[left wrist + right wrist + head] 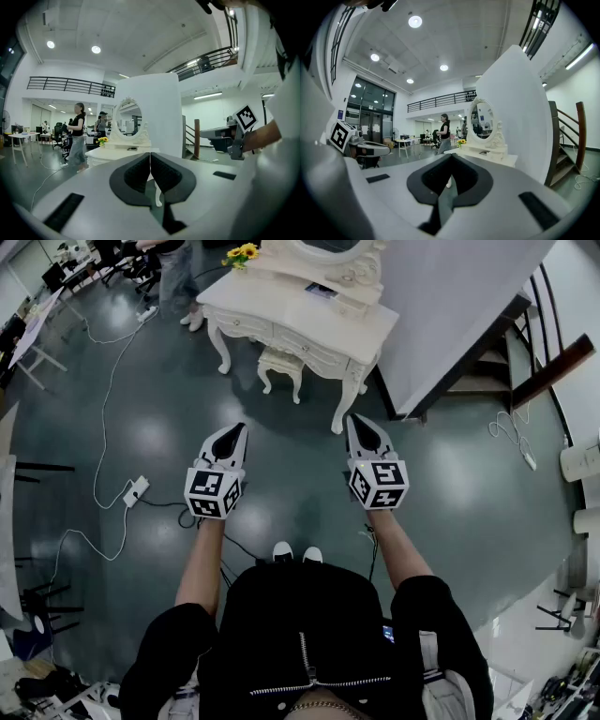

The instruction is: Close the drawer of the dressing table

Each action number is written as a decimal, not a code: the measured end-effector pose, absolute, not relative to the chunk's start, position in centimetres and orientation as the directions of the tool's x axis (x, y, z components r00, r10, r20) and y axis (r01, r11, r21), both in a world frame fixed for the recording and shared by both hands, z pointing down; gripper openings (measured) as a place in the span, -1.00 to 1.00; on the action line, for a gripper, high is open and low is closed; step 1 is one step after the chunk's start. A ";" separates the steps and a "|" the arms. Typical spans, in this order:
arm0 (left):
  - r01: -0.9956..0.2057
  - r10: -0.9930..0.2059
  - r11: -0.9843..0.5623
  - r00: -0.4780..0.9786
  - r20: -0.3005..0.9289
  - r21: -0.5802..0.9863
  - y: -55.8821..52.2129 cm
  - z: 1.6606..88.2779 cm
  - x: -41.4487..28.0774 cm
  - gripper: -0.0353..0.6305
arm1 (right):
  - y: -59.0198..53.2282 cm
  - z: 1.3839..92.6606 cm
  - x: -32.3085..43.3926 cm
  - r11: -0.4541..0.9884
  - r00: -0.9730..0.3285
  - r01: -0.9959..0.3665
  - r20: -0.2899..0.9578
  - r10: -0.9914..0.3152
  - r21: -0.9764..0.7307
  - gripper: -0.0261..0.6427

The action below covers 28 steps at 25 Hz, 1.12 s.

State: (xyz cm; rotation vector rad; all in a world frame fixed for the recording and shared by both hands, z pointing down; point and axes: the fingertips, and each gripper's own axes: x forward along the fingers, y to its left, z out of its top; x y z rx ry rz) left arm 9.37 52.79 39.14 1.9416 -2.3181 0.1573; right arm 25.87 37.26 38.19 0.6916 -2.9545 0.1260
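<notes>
Well short of dressing table (300, 320), L gripper (238, 433) & R gripper (356, 427) both fully closed, nothing btwn jaws.

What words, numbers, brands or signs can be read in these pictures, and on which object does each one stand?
No text can be read anywhere.
Left gripper's cube: only black-and-white square patterns, no letters or numbers.
Right gripper's cube: the same kind of patterns, no letters or numbers.
Sheets on the glass doors: too small to read.
</notes>
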 end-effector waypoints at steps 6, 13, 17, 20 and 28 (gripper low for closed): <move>-0.988 -0.975 0.157 -0.156 0.157 -0.003 52.3 39.6 9.0 -0.83 | 37.2 38.4 25.3 0.892 -0.892 -0.447 0.113 -0.439 -0.064 -0.91; -0.991 -0.978 0.134 -0.131 0.161 0.003 51.9 40.4 7.5 -0.83 | 37.2 38.9 23.2 0.889 -0.888 -0.454 0.111 -0.447 -0.053 -0.90; -0.993 -0.980 0.117 -0.114 0.163 0.010 51.7 41.0 5.9 -0.83 | 37.2 39.2 22.0 0.873 -0.873 -0.483 0.119 -0.474 -0.067 -0.90; -0.995 -0.981 0.099 -0.095 0.167 0.012 51.3 41.2 5.1 -0.83 | 37.1 39.4 21.4 0.865 -0.865 -0.497 0.124 -0.487 -0.068 -0.90; -0.997 -0.983 0.068 -0.063 0.174 0.021 47.4 41.9 3.1 -0.83 | 33.4 39.8 19.5 0.846 -0.846 -0.529 0.125 -0.518 -0.070 -0.90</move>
